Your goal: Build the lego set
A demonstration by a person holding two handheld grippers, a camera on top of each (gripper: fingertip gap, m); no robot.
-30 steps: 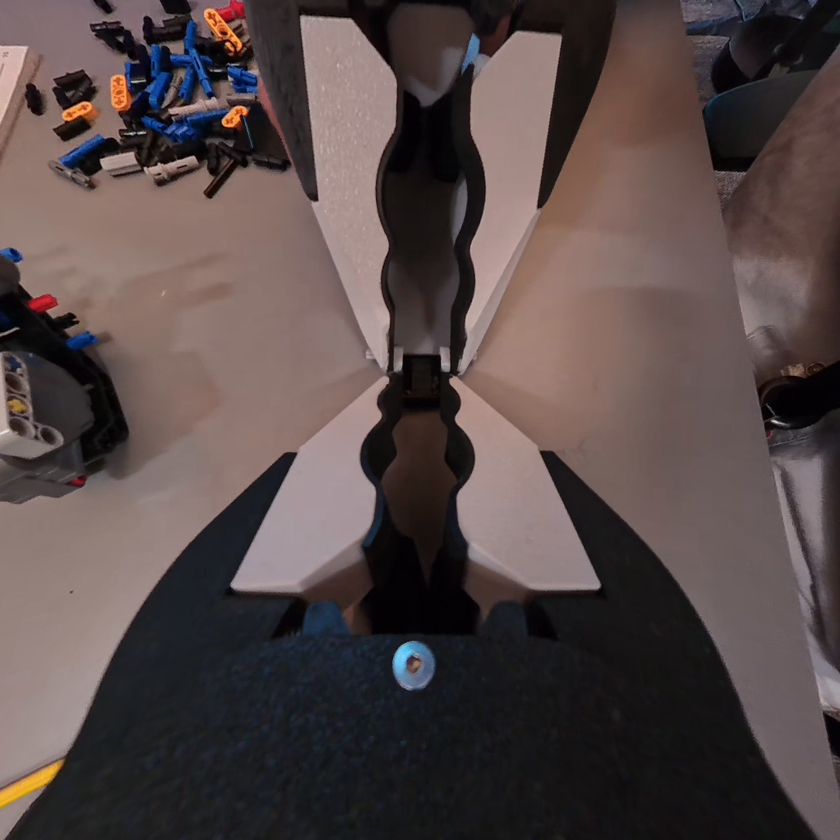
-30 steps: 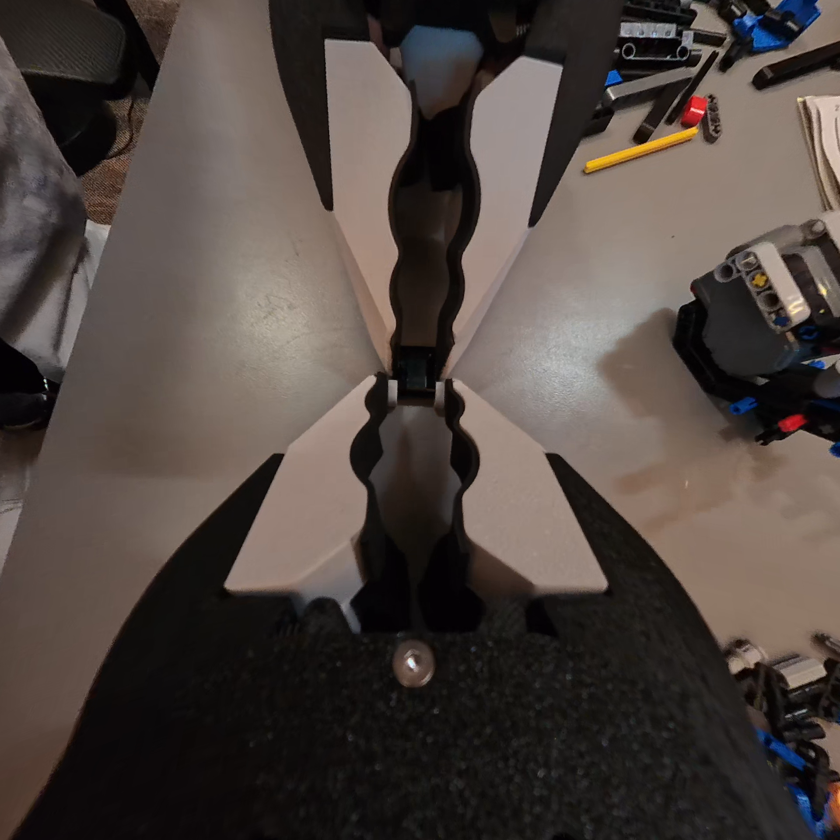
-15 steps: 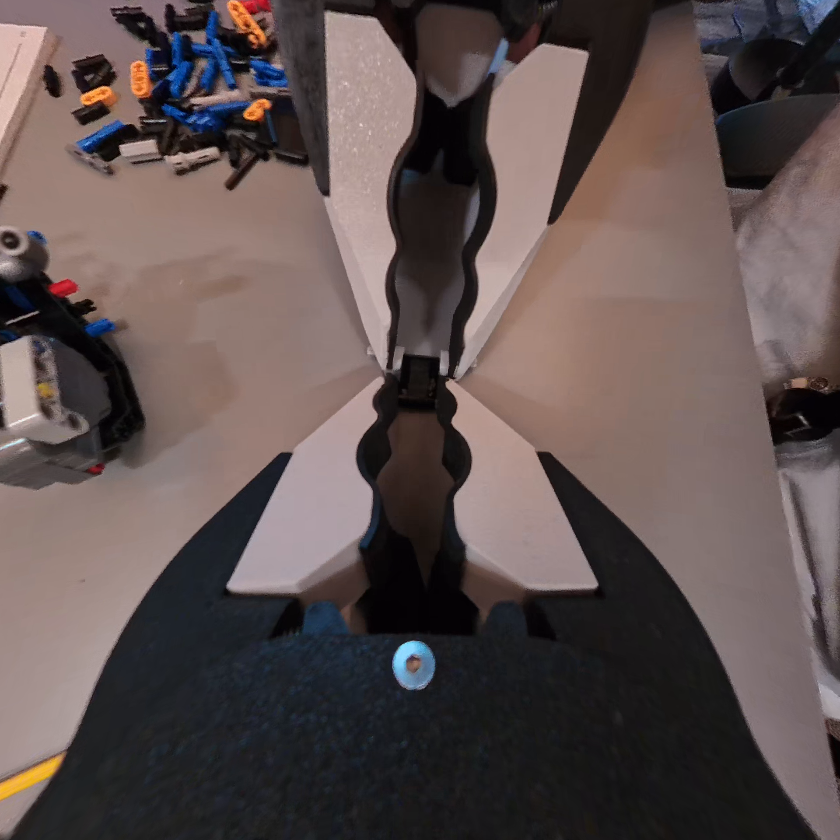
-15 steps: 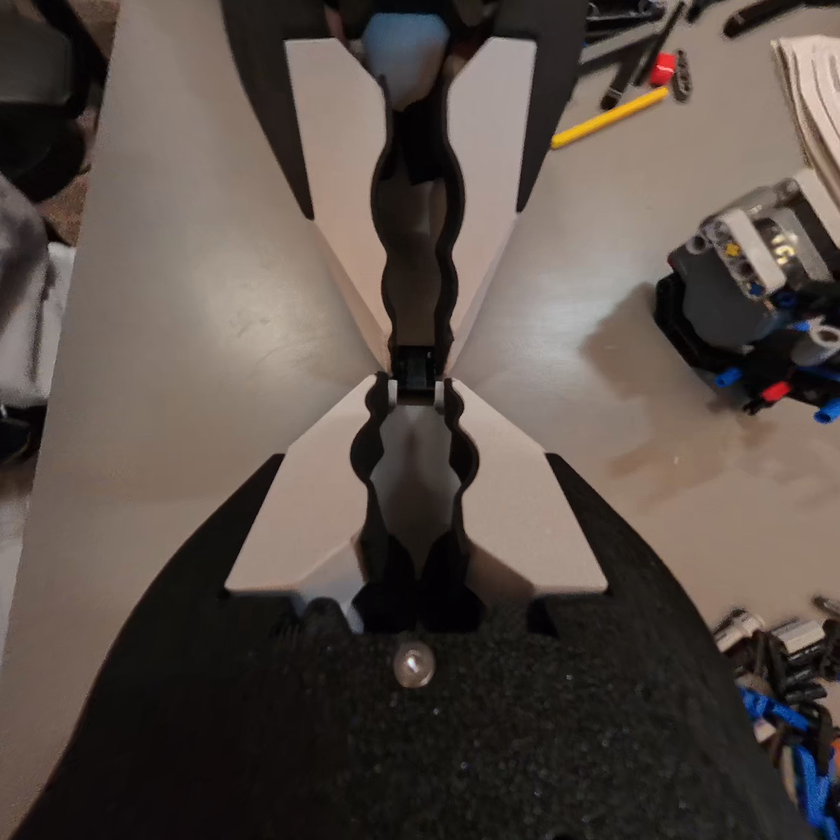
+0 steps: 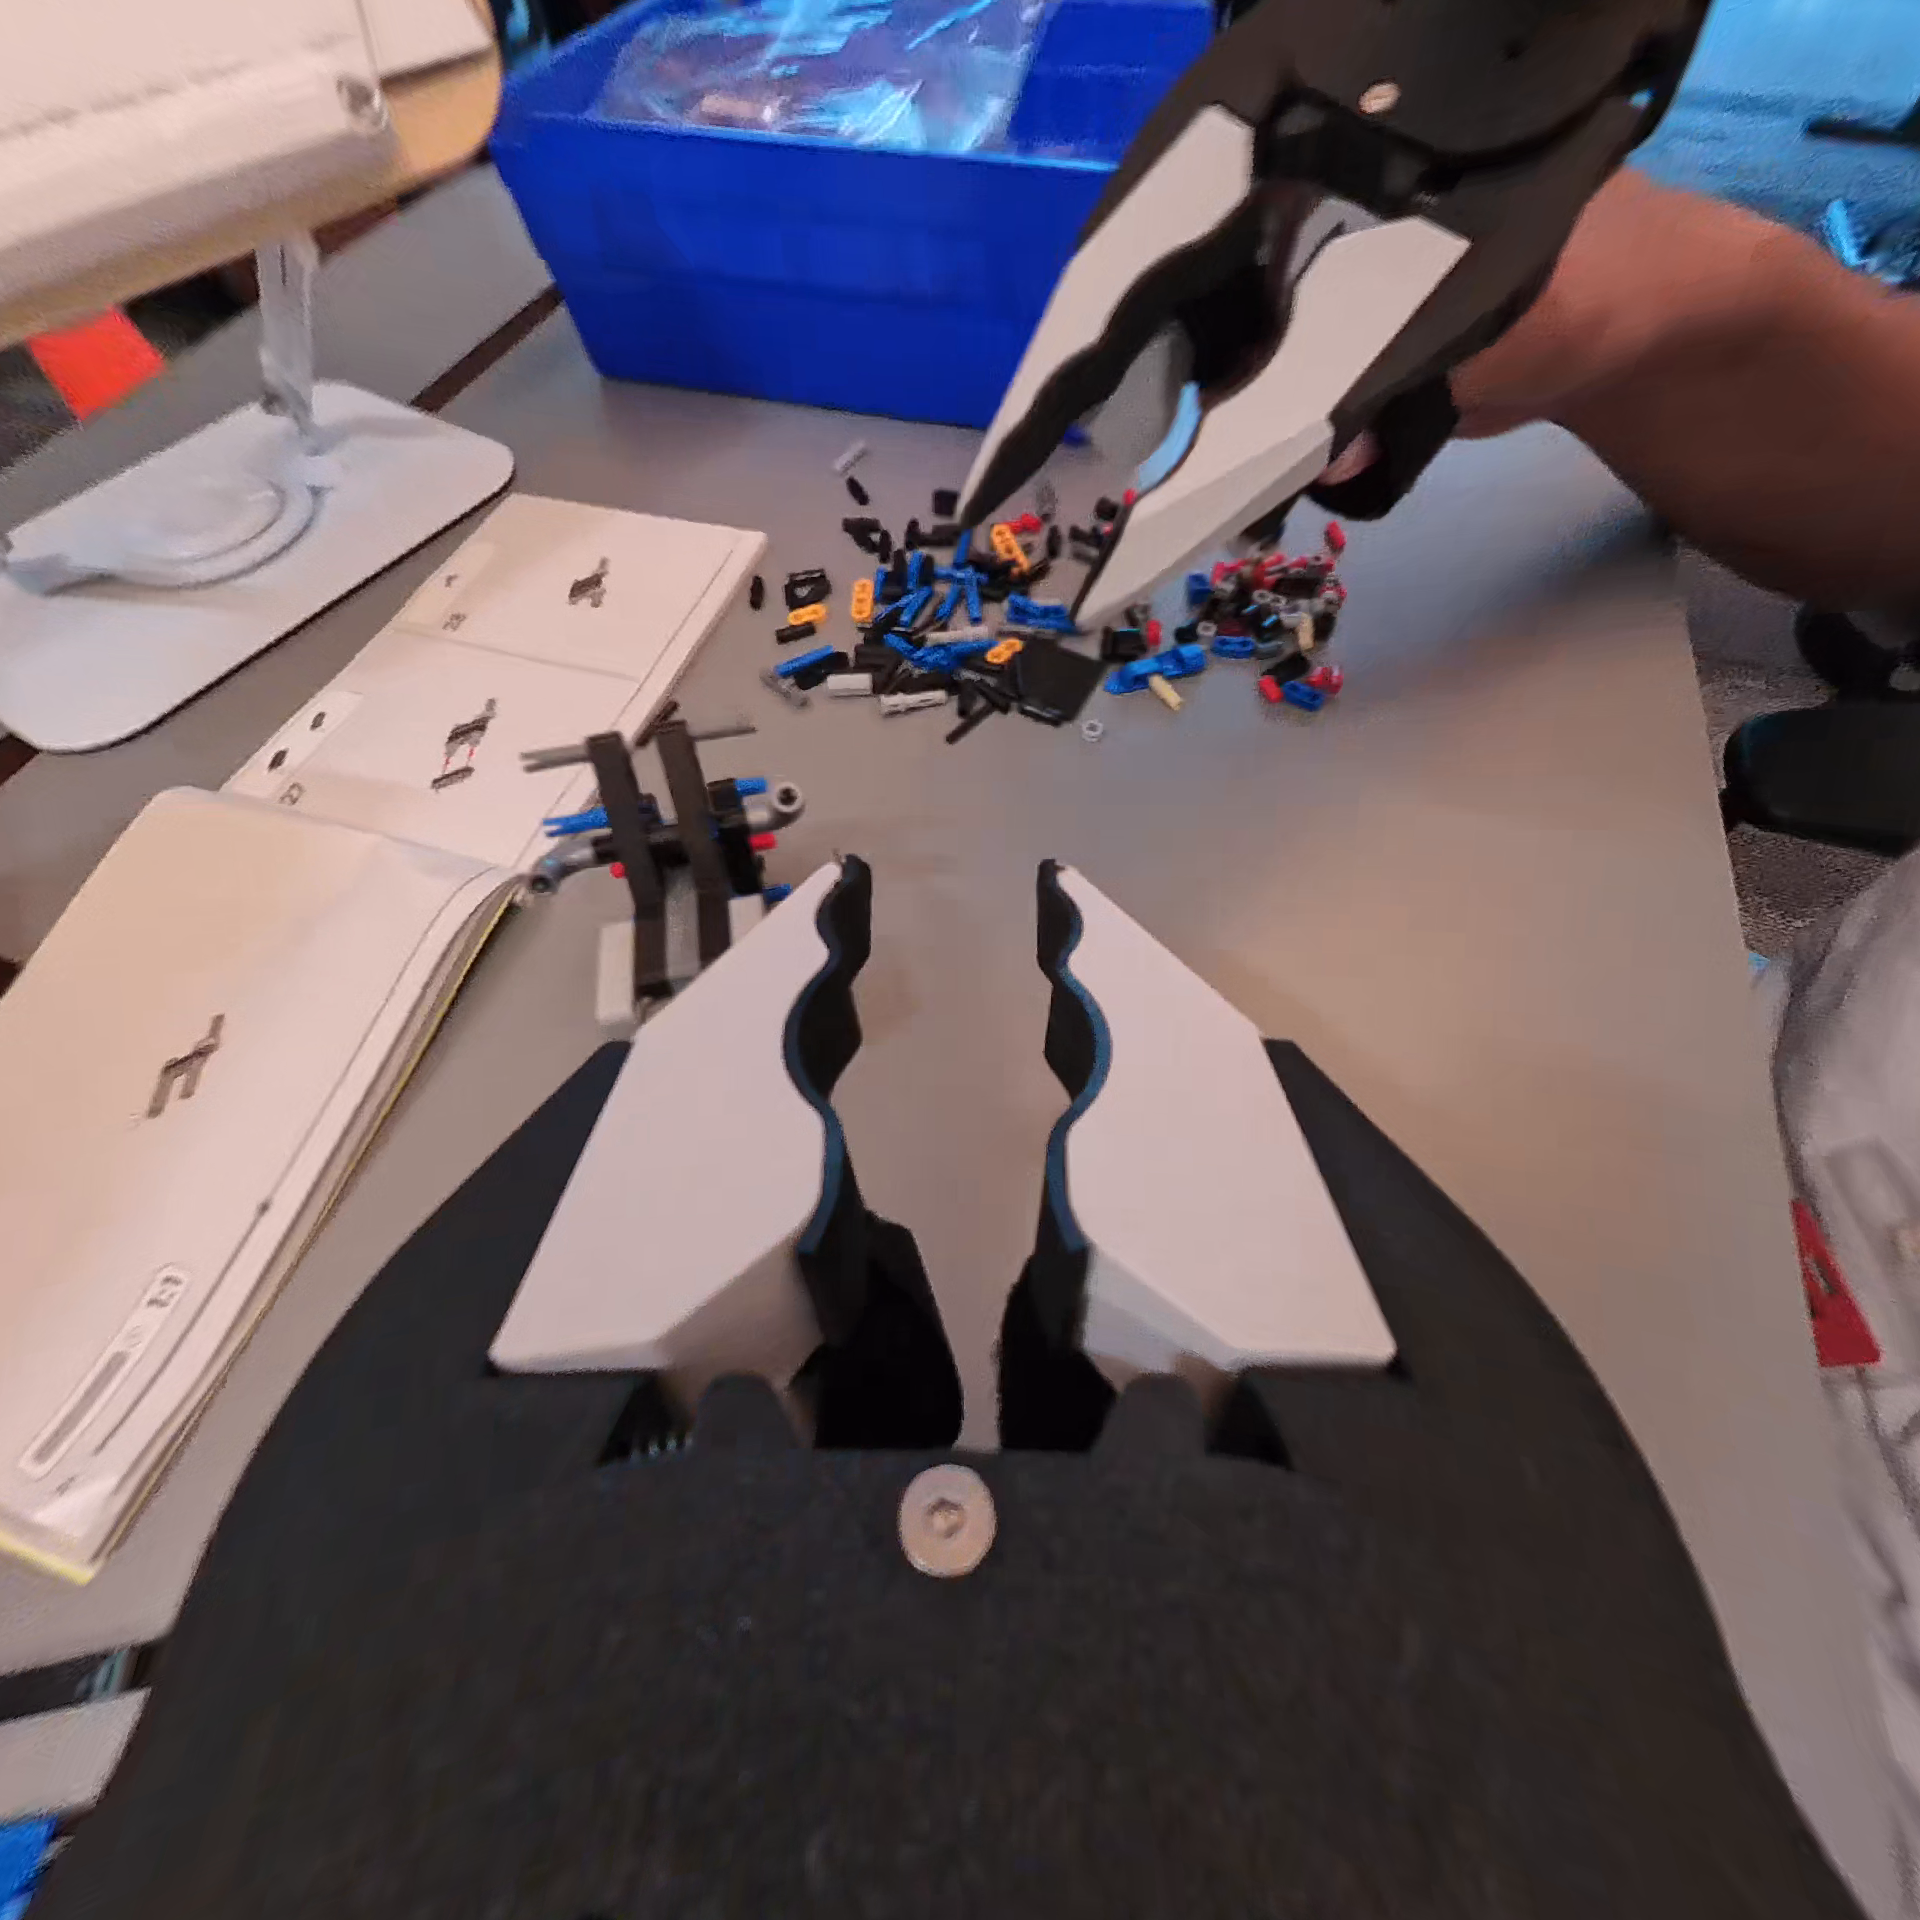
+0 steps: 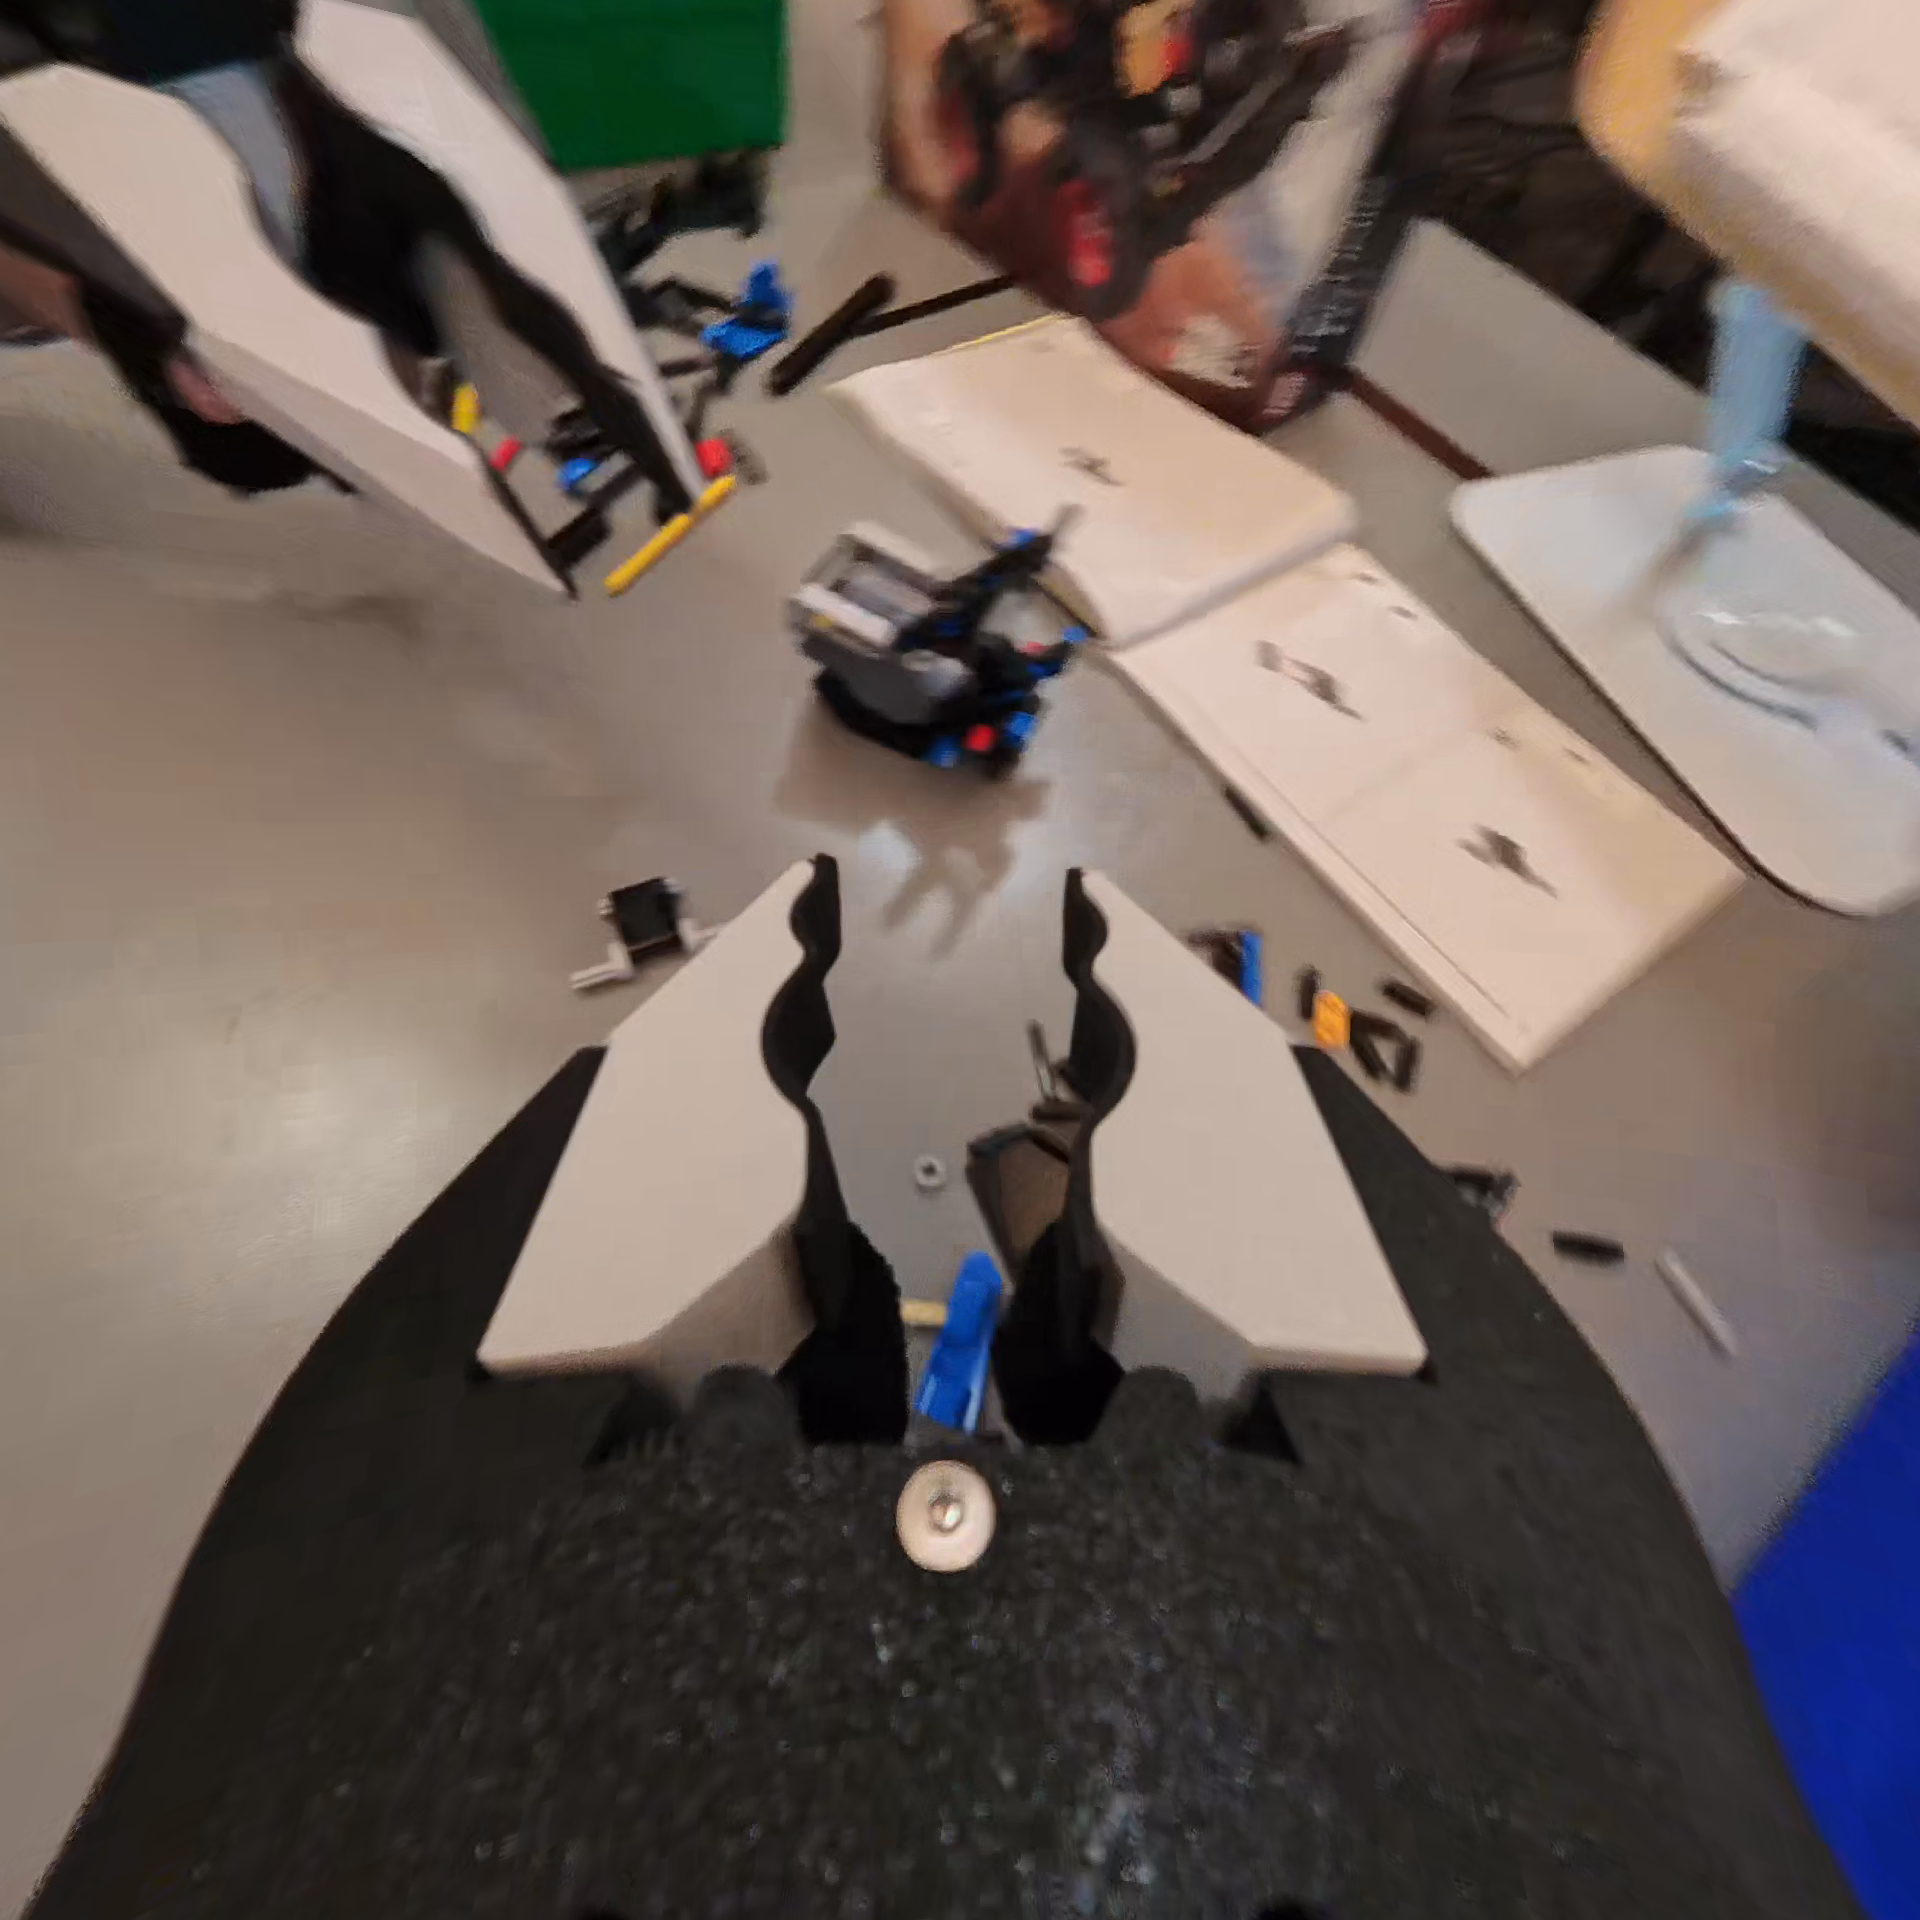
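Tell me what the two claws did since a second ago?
Both claws opened and pulled apart. They were tip to tip, pinching one small black piece; now the left claw and right claw are empty. The model and booklet stayed on the table.

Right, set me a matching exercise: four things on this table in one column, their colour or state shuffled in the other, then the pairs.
Things:
1. bin
2. instruction booklet
3. left gripper
4. loose long rod

Descriptions:
A. yellow
B. lying open
C. blue
D. fingers apart, holding nothing

Pairs: 1-C, 2-B, 3-D, 4-A
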